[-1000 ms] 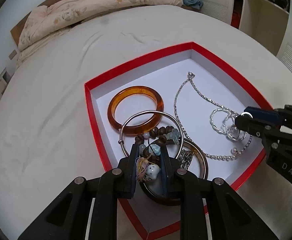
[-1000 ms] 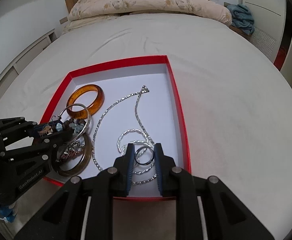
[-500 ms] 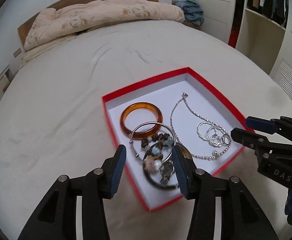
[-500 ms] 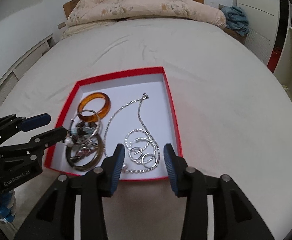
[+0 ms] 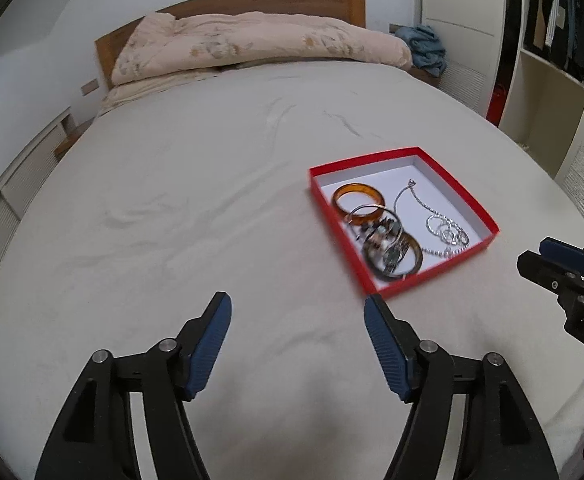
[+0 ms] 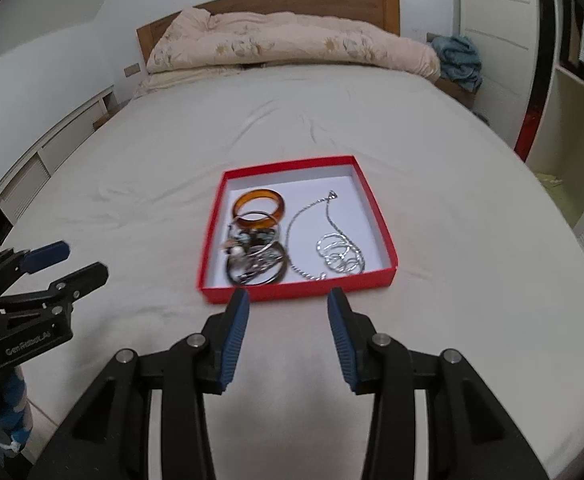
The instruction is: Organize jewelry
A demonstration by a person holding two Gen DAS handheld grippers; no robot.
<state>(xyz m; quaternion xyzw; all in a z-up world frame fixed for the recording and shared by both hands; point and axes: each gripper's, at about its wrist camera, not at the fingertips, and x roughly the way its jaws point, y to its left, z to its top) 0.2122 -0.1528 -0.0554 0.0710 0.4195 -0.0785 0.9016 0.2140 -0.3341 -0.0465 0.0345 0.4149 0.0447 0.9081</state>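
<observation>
A red box [image 5: 476, 208] [image 6: 300, 293] with a white inside lies on the bed. It holds an amber bangle [image 5: 358, 196] [image 6: 259, 204], a silver bangle, a bead bracelet and dark bangles [image 5: 392, 252] [image 6: 254, 260], and a silver chain with rings [image 5: 448, 234] [image 6: 340, 256]. My left gripper [image 5: 298, 312] is open and empty, above the sheet to the near left of the box. My right gripper [image 6: 288, 304] is open and empty, just in front of the box's near wall.
The bed sheet [image 5: 172, 200] spreads wide around the box. A folded quilt [image 5: 252, 40] lies at the headboard. Shelves and a wardrobe [image 5: 552, 60] stand at the right. Low cabinets [image 6: 32, 160] run along the left.
Both grippers let go of the jewelry in the box, opened wide and pulled back and up away from it. The bead bracelet and rings now lie in the box.
</observation>
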